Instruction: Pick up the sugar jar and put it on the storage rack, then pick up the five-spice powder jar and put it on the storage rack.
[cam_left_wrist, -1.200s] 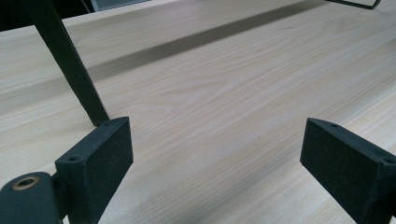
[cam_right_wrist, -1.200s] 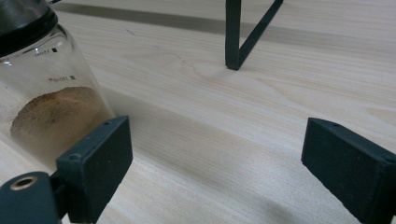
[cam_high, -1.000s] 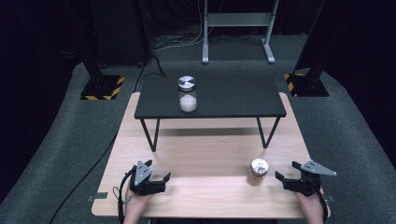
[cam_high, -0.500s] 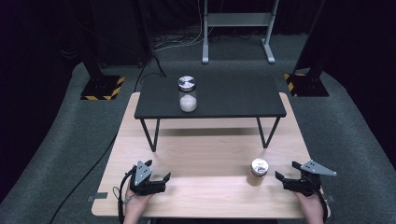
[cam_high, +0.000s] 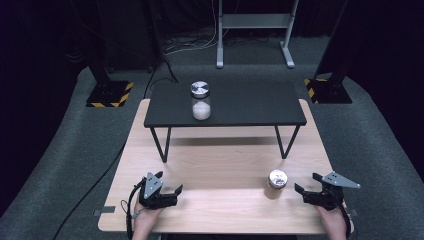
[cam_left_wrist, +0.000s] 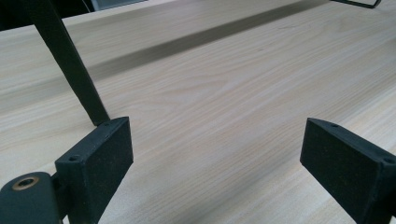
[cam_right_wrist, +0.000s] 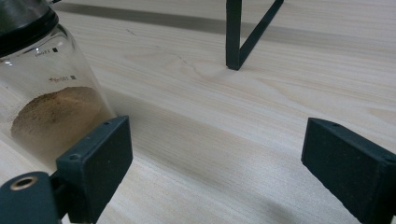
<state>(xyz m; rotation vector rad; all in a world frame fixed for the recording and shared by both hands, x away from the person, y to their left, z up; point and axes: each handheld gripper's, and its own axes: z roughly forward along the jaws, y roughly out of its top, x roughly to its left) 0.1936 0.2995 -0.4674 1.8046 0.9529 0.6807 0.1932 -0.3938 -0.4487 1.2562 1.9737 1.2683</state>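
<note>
A glass jar of white powder (cam_high: 201, 101) with a metal lid stands on the small black table (cam_high: 250, 102) at the back. A second glass jar (cam_high: 277, 179) with brown powder (cam_right_wrist: 56, 116) stands on the wooden tabletop (cam_high: 220, 170) at the front right. My right gripper (cam_high: 307, 187) rests just right of that jar, open, with nothing between its jaws; in the right gripper view (cam_right_wrist: 217, 163) the jar sits beside the left jaw. Near the front left edge my left gripper (cam_high: 169, 183) is open over bare wood, also seen in the left gripper view (cam_left_wrist: 215, 163).
The black table's thin metal legs (cam_high: 161, 145) stand on the wooden top, one close ahead of the left gripper (cam_left_wrist: 70, 70), another ahead of the right (cam_right_wrist: 233, 35). Dark floor, stand bases with yellow-black tape (cam_high: 110, 94) and cables surround the table.
</note>
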